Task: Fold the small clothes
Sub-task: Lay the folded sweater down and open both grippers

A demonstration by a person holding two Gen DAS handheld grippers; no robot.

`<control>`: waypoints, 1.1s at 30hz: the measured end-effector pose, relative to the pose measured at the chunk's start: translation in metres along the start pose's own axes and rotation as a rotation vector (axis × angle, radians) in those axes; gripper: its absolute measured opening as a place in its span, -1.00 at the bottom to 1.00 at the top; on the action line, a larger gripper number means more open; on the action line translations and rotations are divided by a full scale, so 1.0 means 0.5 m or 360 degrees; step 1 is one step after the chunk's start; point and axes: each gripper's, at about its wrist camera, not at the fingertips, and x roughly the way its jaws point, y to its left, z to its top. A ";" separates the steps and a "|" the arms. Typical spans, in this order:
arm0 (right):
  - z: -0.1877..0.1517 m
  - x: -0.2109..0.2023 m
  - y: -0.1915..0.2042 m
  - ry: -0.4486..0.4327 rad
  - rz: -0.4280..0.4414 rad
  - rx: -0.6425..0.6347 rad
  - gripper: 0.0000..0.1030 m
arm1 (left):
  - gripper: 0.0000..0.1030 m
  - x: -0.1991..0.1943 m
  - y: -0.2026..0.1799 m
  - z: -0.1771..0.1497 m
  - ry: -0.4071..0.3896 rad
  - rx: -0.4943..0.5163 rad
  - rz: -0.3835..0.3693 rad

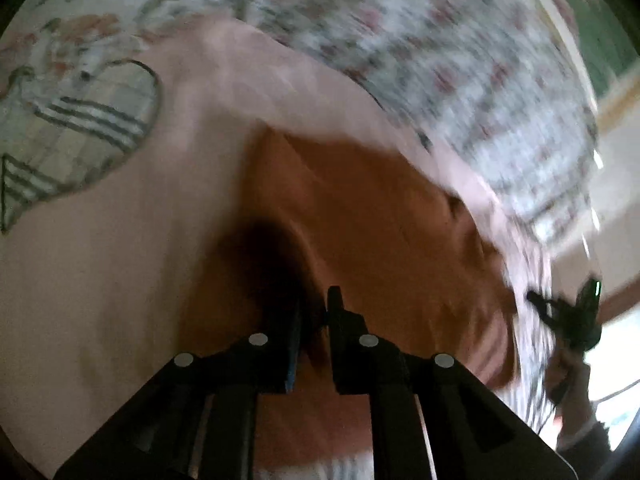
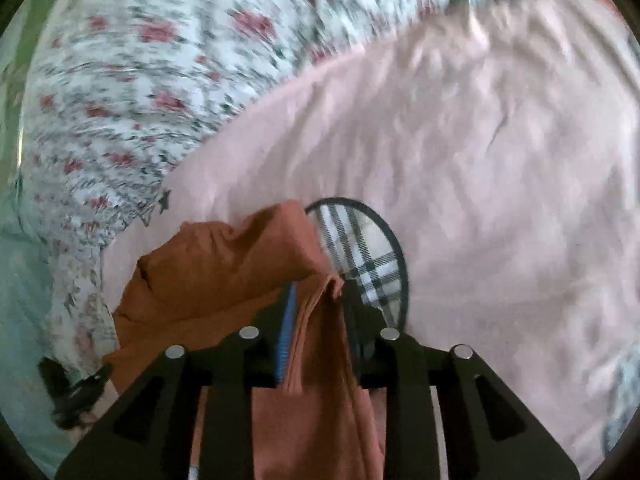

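Observation:
A small rust-orange garment (image 1: 372,216) hangs between my two grippers above a pink blanket (image 1: 120,264). My left gripper (image 1: 314,304) is shut on one edge of the garment, which spreads away to the right. In the right wrist view my right gripper (image 2: 320,300) is shut on another edge of the orange garment (image 2: 224,264), which bunches to the left and drapes down between the fingers. The other gripper shows small at the right edge of the left wrist view (image 1: 576,312) and at the lower left of the right wrist view (image 2: 72,392). Both views are motion-blurred.
The pink blanket (image 2: 500,160) carries a plaid heart-shaped patch (image 2: 368,256), also seen in the left wrist view (image 1: 80,128). A floral bedspread (image 2: 140,80) lies beyond it (image 1: 460,60). A green wall (image 1: 608,40) is at the far right.

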 end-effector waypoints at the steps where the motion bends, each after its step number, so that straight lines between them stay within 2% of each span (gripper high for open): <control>1: -0.019 -0.008 0.020 0.0031 0.0047 -0.0054 -0.49 | -0.75 0.008 -0.016 -0.020 0.0033 0.0024 -0.0035; 2: -0.036 -0.006 0.040 0.0074 0.0096 -0.0111 -0.49 | -0.75 0.021 -0.033 -0.040 0.0079 0.0043 -0.0069; 5: -0.105 0.042 0.112 0.0337 0.0237 -0.0364 -0.49 | -0.75 0.090 -0.089 -0.091 0.0247 0.0128 -0.0128; 8: -0.141 0.108 0.149 0.0522 0.0227 -0.0527 -0.49 | -0.75 0.155 -0.135 -0.099 0.0358 0.0263 -0.0039; 10: -0.139 0.155 0.160 0.0592 0.0156 -0.0613 -0.49 | -0.72 0.185 -0.156 -0.076 0.0385 0.0373 0.0018; 13: -0.087 0.184 0.162 0.0542 0.0082 -0.0635 -0.53 | -0.75 0.210 -0.149 0.007 0.0331 0.0399 0.0129; 17: 0.035 0.190 0.135 0.0279 -0.0121 -0.0495 -0.49 | -0.73 0.223 -0.095 0.140 0.0175 0.0235 0.0254; 20: 0.122 0.160 0.078 0.0086 -0.0096 -0.0198 -0.49 | -0.71 0.201 -0.073 0.209 0.0030 0.0148 0.0396; 22: 0.143 0.132 0.061 -0.0009 -0.0121 -0.0131 -0.48 | -0.64 0.165 -0.058 0.238 -0.0081 0.0057 0.0366; 23: 0.146 0.117 0.057 -0.0059 -0.0155 -0.0129 -0.47 | -0.44 0.152 -0.054 0.244 -0.0126 0.0023 0.0378; 25: 0.135 0.091 0.049 -0.0094 -0.0146 -0.0109 -0.42 | -0.10 0.119 -0.045 0.239 -0.0236 -0.0022 0.0506; 27: 0.115 0.082 0.052 -0.0073 -0.0125 -0.0090 -0.41 | -0.08 0.097 -0.029 0.222 -0.0275 -0.0066 0.0519; 33: 0.013 0.063 0.073 0.0050 -0.0068 -0.0104 -0.38 | -0.08 0.051 0.013 0.117 -0.0226 -0.0182 0.0476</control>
